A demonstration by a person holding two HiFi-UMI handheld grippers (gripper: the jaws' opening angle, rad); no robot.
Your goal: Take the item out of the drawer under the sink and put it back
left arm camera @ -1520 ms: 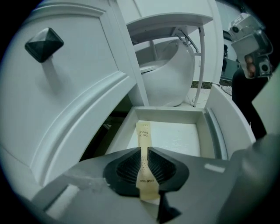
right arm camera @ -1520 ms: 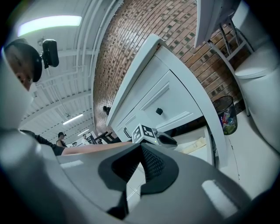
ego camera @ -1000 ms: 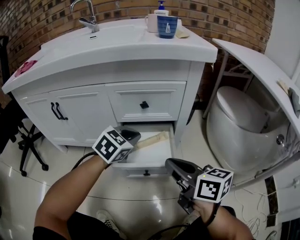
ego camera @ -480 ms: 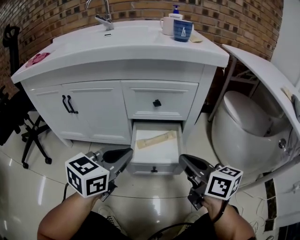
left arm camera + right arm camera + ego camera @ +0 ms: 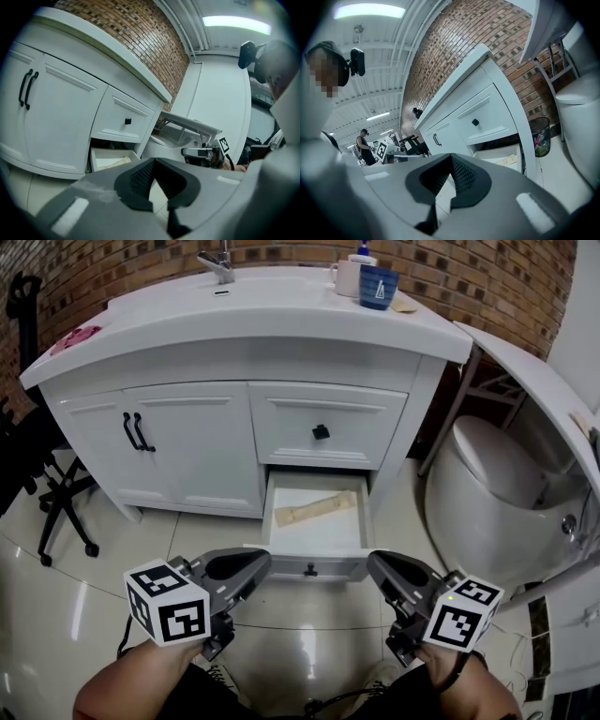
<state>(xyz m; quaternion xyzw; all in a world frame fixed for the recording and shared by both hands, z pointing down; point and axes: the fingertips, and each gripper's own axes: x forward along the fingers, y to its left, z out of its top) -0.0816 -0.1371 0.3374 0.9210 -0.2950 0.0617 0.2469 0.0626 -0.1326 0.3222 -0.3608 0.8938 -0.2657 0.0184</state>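
While the bottom white drawer (image 5: pixel 317 532) under the sink stands pulled open, the pale beige flat oblong item (image 5: pixel 316 508) lies inside it, diagonal on the drawer floor, one end toward the left wall and the other toward the back right corner. Neither gripper touches it. The left gripper (image 5: pixel 261 561) hovers over the glossy floor tiles (image 5: pixel 112 549), just in front of the drawer's front left corner; its jaws are pressed together with nothing between them, confirmed in the left gripper view (image 5: pixel 153 160). The right gripper (image 5: pixel 375 561) hovers off the drawer's front right corner, jaws likewise pressed together and empty (image 5: pixel 450 156). Both tips point toward the white vanity cabinet (image 5: pixel 197 442). The upper drawer with a black knob (image 5: pixel 321 432) sits closed directly above the open one. The double doors with black handles (image 5: pixel 136 431) at the cabinet's left are closed. On the white countertop (image 5: pixel 262 320): a chrome faucet (image 5: pixel 221 261) at the back edge, a blue mug (image 5: pixel 379 287) and a white cup (image 5: pixel 346 277) near the back right corner, a pink object (image 5: pixel 79 336) at the left edge. A white toilet (image 5: pixel 497 479) stands right of the cabinet, a black office chair (image 5: pixel 56 507) to its left.
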